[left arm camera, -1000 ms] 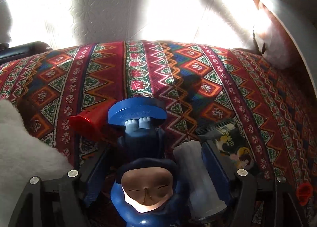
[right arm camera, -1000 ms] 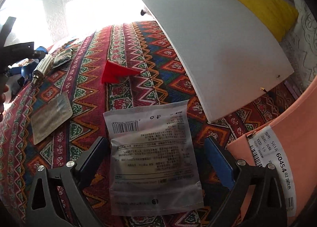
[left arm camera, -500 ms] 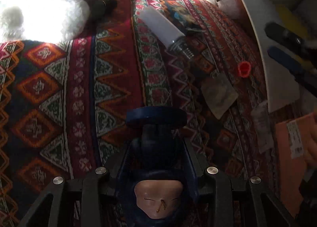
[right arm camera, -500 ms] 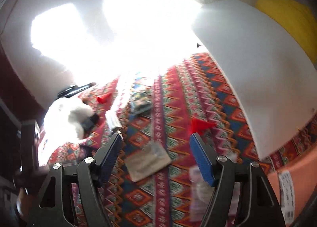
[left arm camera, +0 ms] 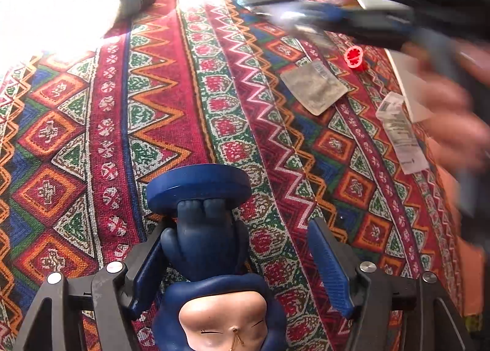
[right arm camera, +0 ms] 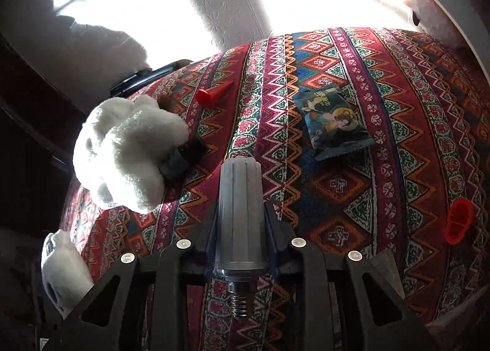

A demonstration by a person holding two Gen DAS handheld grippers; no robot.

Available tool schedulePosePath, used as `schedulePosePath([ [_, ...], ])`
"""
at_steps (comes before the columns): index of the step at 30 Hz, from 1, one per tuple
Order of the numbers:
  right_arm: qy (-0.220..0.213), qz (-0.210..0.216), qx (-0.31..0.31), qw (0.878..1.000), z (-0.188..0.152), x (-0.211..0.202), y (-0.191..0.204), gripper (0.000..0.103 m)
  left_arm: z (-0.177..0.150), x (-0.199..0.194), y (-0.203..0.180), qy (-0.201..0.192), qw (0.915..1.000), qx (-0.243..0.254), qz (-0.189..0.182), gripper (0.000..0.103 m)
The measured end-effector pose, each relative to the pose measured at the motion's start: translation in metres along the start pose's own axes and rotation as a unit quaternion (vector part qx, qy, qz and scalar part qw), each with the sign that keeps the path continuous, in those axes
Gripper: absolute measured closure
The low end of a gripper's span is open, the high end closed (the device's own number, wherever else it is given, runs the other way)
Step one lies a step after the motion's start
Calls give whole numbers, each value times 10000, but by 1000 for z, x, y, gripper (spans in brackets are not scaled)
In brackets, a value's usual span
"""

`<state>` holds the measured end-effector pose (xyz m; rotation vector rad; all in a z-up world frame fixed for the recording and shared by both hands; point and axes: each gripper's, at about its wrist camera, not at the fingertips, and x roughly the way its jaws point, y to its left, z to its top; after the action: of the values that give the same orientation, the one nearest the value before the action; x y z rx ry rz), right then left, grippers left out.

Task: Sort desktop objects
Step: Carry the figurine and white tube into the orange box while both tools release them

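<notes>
Sunlit patterned cloth is covering the desk (right arm camera: 337, 81). Nearest, the right gripper (right arm camera: 240, 228) is pinching a rigid, probably fragile bulb (right arm camera: 239, 213) around its ribbed body; the left gripper (left arm camera: 242, 256) is spreading wide around a hard blue figurine (left arm camera: 203, 246). Farther off, a snack packet (right arm camera: 332, 121) is lying flat.

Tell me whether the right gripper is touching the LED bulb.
Touching. The right wrist view shows the right gripper closed on the LED bulb, both blue pads pressed against its ribbed grey sides with no gap.

surface: patterned cloth (right arm camera: 337, 185) | on it: snack packet (right arm camera: 333, 121); red cone (right arm camera: 212, 94); plush toy (right arm camera: 128, 151); grey pouch (left arm camera: 314, 87)
</notes>
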<state>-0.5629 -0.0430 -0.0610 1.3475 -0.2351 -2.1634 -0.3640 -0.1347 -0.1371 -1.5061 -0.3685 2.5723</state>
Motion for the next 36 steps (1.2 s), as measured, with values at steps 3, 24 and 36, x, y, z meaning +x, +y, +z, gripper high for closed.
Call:
schedulePosePath([
  [3, -538, 287, 127, 9981, -44, -70, -1, 74, -5, -15, 5, -88, 9994, -277, -194, 64],
  [24, -3258, 291, 984, 9399, -170, -361, -50, 73, -33, -175, -93, -1307, 9878, 11, -844, 83],
  [36, -3540, 164, 1058, 9291, -196, -396, -57, 73, -35, -227, -114, -1881, 9778, 294, -874, 90],
])
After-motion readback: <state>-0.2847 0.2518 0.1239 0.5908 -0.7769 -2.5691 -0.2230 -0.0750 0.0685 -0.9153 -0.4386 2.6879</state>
